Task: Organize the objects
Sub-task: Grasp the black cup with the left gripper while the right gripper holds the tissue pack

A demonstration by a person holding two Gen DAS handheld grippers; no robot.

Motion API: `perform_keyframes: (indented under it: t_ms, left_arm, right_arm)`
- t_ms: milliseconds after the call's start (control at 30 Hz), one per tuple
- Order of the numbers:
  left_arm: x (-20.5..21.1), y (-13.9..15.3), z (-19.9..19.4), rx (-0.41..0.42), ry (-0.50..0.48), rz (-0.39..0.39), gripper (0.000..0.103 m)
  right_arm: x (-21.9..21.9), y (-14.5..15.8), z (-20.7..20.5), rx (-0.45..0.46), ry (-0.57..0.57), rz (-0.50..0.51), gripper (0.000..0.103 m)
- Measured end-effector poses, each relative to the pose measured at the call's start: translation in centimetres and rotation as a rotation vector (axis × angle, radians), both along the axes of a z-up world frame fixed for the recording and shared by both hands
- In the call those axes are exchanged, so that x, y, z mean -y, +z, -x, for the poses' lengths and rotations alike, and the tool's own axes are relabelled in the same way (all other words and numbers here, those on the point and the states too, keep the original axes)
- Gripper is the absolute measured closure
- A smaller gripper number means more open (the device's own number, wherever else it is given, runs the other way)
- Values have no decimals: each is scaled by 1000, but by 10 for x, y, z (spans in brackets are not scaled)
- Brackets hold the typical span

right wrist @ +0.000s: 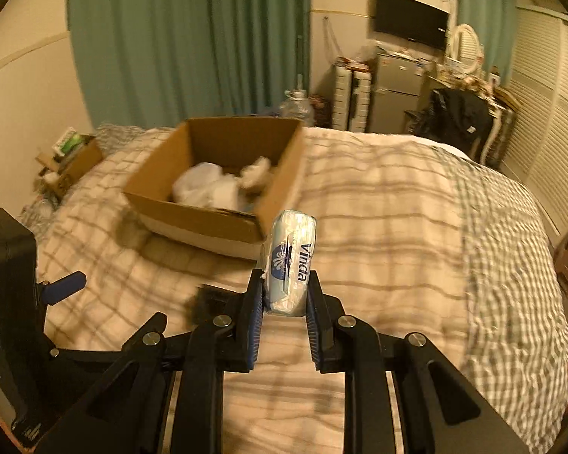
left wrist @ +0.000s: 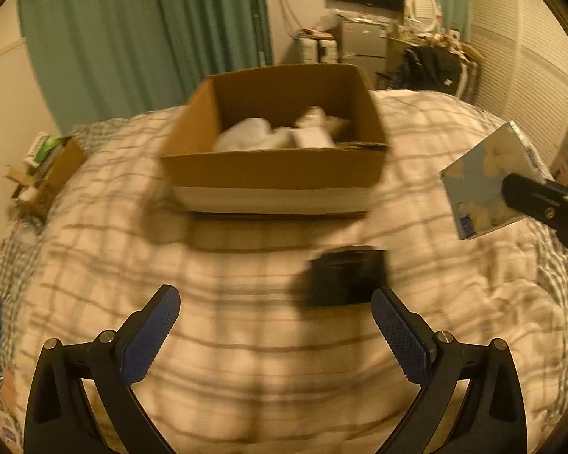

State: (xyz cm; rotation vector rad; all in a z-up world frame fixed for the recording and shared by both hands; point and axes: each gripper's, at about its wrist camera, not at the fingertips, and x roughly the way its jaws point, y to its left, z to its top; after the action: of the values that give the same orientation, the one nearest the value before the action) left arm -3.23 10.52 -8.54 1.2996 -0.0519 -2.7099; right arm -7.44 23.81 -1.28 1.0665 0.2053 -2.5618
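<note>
Lying between left gripper (left wrist: 275, 299) and cardboard box (left wrist: 272, 174): a dark object (left wrist: 346, 274).

Brown cardboard box (left wrist: 272, 174), cream-and-grey plaid bedspread (left wrist: 246, 340), blue-white tissue pack (right wrist: 289, 261), green curtains (left wrist: 144, 30)

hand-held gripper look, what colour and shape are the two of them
Both match: the left hand-held gripper and the right hand-held gripper have black angular frames with cut-outs, silver round pivot bolts, and two fingers lined with blue textured pads. No cables or sleeves show.
</note>
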Motion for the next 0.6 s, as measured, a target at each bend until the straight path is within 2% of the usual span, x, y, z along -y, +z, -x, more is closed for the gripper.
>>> perform_keyframes:
  t_ms: [233, 467, 600]
  left_arm:
    - [-27, -27, 27, 55, -53, -51, 0]
    - [-29, -52, 57, 84, -39, -59, 0]
    - [-29, -64, 66, 117, -52, -79, 1]
  right_arm:
    - [-24, -38, 22, 49, -69, -34, 84]
    - [-27, -72, 37, 99, -58, -32, 84]
    - [-29, -79, 40, 111, -56, -22, 84]
